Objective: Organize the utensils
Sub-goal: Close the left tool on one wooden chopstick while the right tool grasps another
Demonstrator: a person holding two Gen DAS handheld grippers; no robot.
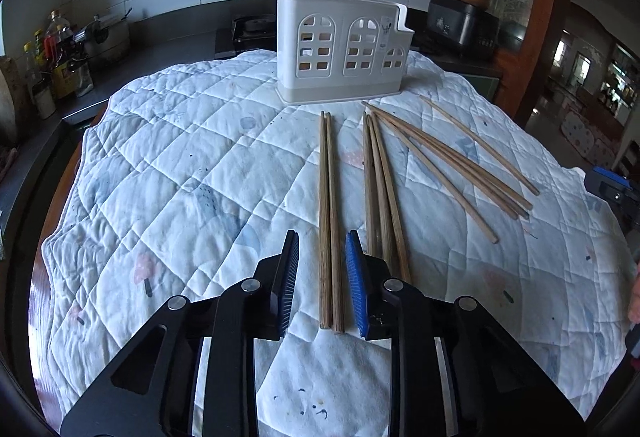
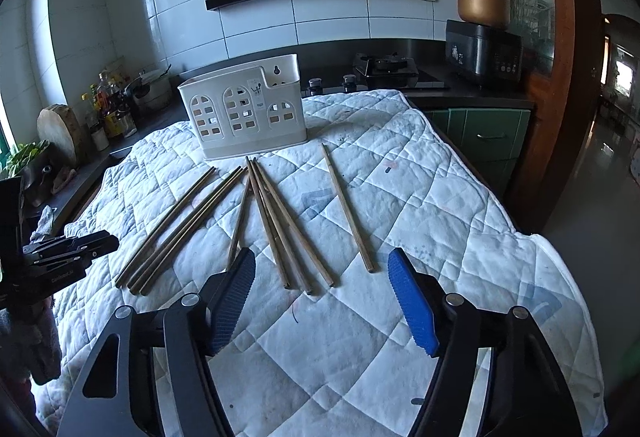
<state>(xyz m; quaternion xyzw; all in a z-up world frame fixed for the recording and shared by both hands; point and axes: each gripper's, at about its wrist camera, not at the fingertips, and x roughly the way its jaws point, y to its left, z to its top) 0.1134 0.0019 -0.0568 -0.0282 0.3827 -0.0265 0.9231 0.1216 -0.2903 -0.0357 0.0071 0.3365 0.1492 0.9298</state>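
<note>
Several wooden chopsticks lie on a white quilted cloth (image 1: 180, 165) in front of a white plastic utensil holder (image 1: 340, 49), which also shows in the right wrist view (image 2: 244, 113). My left gripper (image 1: 322, 249) is open low over the cloth, its jaws on either side of a pair of chopsticks (image 1: 329, 221) without touching them. More chopsticks (image 1: 448, 165) fan out to its right. My right gripper (image 2: 322, 269) is wide open and empty, just short of the near ends of a chopstick bundle (image 2: 288, 229). A single chopstick (image 2: 348, 209) lies to the right.
The cloth covers a table with its edge close on the right (image 2: 520, 233). Behind are a dark counter with bottles (image 2: 108, 109), a gas stove (image 2: 388, 71) and a black rice cooker (image 2: 486, 51). The left gripper's body shows at the left of the right wrist view (image 2: 60, 257).
</note>
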